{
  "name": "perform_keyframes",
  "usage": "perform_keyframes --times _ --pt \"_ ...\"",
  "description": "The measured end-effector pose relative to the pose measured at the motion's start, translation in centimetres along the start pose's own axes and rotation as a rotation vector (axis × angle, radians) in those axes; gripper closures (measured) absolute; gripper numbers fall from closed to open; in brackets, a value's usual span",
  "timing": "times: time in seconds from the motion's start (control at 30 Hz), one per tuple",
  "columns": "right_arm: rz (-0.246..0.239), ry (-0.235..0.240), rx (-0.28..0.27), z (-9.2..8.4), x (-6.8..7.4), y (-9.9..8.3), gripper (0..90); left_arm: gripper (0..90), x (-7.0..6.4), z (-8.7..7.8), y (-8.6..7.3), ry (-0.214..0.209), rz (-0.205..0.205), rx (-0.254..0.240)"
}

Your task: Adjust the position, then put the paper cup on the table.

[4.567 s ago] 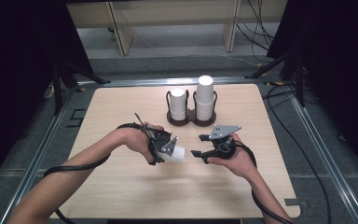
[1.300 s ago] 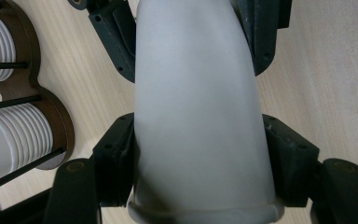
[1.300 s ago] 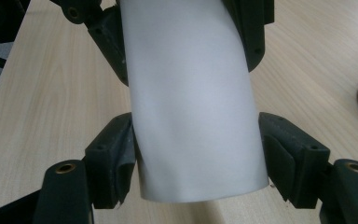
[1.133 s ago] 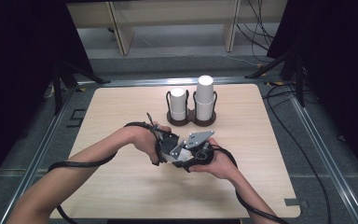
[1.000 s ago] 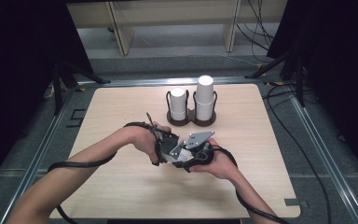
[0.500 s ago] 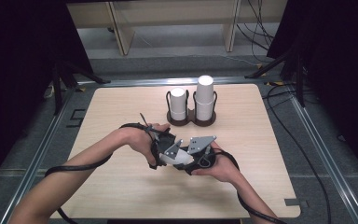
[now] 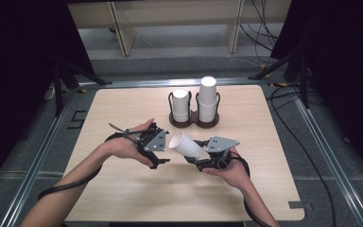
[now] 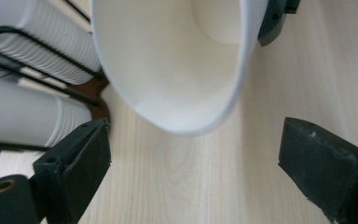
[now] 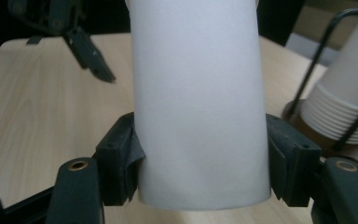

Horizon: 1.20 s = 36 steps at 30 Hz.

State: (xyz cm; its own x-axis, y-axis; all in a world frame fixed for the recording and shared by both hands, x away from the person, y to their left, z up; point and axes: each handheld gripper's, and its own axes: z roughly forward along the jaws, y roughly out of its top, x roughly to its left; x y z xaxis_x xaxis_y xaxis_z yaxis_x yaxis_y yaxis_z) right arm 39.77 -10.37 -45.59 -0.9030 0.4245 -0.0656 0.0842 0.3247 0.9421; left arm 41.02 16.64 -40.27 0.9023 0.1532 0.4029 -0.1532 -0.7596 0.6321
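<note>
Pinching a white paper cup (image 7: 185, 145) at its base, the right tool (image 7: 199, 160) holds it tilted above the near-centre worktop (image 7: 274, 142). The left tool (image 7: 163, 158), just left of the cup's mouth, has just been opening; its jaws stand spread, gripping nothing.

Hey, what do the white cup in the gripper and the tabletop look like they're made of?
White cup: likely paper, matte and thin-walled with a rolled rim, no gloss. Tabletop: pale wood or wood-look laminate; fine straight grain lines show, with a smooth, low-sheen finish.

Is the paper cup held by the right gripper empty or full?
Empty. The left gripper view looks into the cup and shows only its bare white inside and bottom.
</note>
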Motion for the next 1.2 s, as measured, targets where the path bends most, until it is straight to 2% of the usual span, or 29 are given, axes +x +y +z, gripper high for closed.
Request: perform_keyframes --times 0.03,0.07,0.1,0.17,0.2,0.23,0.27,0.3,0.33,0.37,0.4,0.43,0.5,0.53,0.57,0.6,0.63,0.77,0.8,0.83,0.87,0.9,1.03,1.07,1.1,1.13,1.17,1.2 --pt "0.017 -0.014 -0.018 -0.1 0.0 -0.1 35.9 9.6 -0.2 -0.1 -0.7 0.024 -0.057 -0.038" --pt "0.011 -0.042 -0.044 -0.3 -0.2 -0.3 35.8 9.9 -0.5 -0.1 -1.3 0.054 -0.111 -0.084" --pt "0.035 -0.055 -0.057 -0.4 -0.1 -0.4 35.7 10.4 -0.7 0.0 -1.7 0.072 -0.157 -0.122" --pt "0.039 -0.083 -0.085 -0.6 -0.4 -0.7 35.6 10.9 -1.6 0.1 -3.1 0.105 -0.271 -0.204" --pt "0.063 -0.084 -0.111 -0.7 -0.4 -0.9 35.5 10.6 -2.0 0.1 -3.5 0.119 -0.304 -0.235" --pt "0.070 -0.095 -0.123 -0.7 -0.5 -1.0 35.5 11.0 -2.6 0.2 -4.1 0.154 -0.354 -0.283" --pt "0.082 -0.121 -0.119 -1.0 -0.6 -1.1 35.4 11.2 -3.0 0.2 -4.5 0.174 -0.377 -0.301" --pt "0.082 -0.121 -0.137 -1.0 -0.7 -1.2 35.4 11.0 -3.5 0.3 -5.0 0.203 -0.426 -0.333" --pt "0.103 -0.125 -0.149 -1.1 -0.6 -1.4 35.4 11.4 -4.0 0.3 -5.6 0.232 -0.480 -0.370" --pt "0.123 -0.151 -0.139 -1.3 -0.6 -1.5 35.4 11.8 -4.3 0.2 -5.9 0.249 -0.498 -0.383" --pt "0.104 -0.165 -0.161 -1.3 -0.7 -1.6 35.4 12.2 -4.8 0.1 -6.3 0.279 -0.517 -0.418" --pt "0.155 -0.151 -0.151 -1.3 -0.5 -1.7 35.4 12.9 -5.1 0.0 -6.5 0.292 -0.529 -0.441" --pt "0.159 -0.151 -0.179 -1.3 -0.6 -1.9 35.3 12.4 -5.5 -0.4 -6.7 0.301 -0.530 -0.450" --pt "0.182 -0.155 -0.158 -1.5 -0.4 -1.9 35.3 12.0 -5.7 -0.6 -6.8 0.323 -0.538 -0.460" --pt "0.154 -0.163 -0.171 -1.6 -0.5 -2.0 35.3 12.8 -5.7 -0.7 -6.9 0.337 -0.556 -0.482" --pt "0.176 -0.138 -0.177 -1.5 -0.5 -2.0 35.3 12.7 -5.8 -0.8 -7.1 0.351 -0.579 -0.484" --pt "0.167 -0.155 -0.173 -1.7 -0.5 -2.1 35.3 12.6 -5.8 -0.9 -7.3 0.363 -0.591 -0.485" --pt "0.164 -0.174 -0.174 -1.9 -0.5 -2.3 35.2 12.6 -6.1 -0.9 -8.3 0.407 -0.653 -0.489" --pt "0.170 -0.168 -0.184 -1.9 -0.5 -2.3 35.2 12.6 -6.1 -0.9 -8.4 0.408 -0.657 -0.489" --pt "0.172 -0.165 -0.185 -1.9 -0.5 -2.3 35.2 12.6 -6.0 -0.9 -8.6 0.407 -0.642 -0.494" --pt "0.174 -0.164 -0.182 -2.0 -0.6 -2.3 35.3 12.6 -6.2 -1.0 -8.7 0.407 -0.666 -0.484" --pt "0.175 -0.164 -0.183 -2.0 -0.6 -2.3 35.2 12.6 -6.3 -1.0 -8.7 0.411 -0.672 -0.483" --pt "0.179 -0.152 -0.197 -1.6 -0.3 -2.2 35.2 12.5 -6.4 -1.1 -8.8 0.403 -0.679 -0.484" --pt "0.163 -0.154 -0.198 -1.5 -0.3 -2.1 35.2 12.4 -6.4 -1.0 -8.8 0.399 -0.676 -0.487" --pt "0.187 -0.162 -0.149 -1.7 0.1 -2.0 35.2 12.4 -6.4 -1.0 -8.7 0.399 -0.673 -0.491" --pt "0.166 -0.148 -0.196 -1.2 -0.1 -2.0 35.2 12.4 -6.5 -1.0 -8.6 0.399 -0.679 -0.487" --pt "0.155 -0.159 -0.188 -1.3 -0.1 -2.0 35.2 12.5 -6.4 -1.0 -8.6 0.399 -0.679 -0.487" --pt "0.154 -0.138 -0.198 -1.2 -0.1 -2.0 35.2 12.5 -6.4 -0.9 -8.5 0.399 -0.679 -0.483"
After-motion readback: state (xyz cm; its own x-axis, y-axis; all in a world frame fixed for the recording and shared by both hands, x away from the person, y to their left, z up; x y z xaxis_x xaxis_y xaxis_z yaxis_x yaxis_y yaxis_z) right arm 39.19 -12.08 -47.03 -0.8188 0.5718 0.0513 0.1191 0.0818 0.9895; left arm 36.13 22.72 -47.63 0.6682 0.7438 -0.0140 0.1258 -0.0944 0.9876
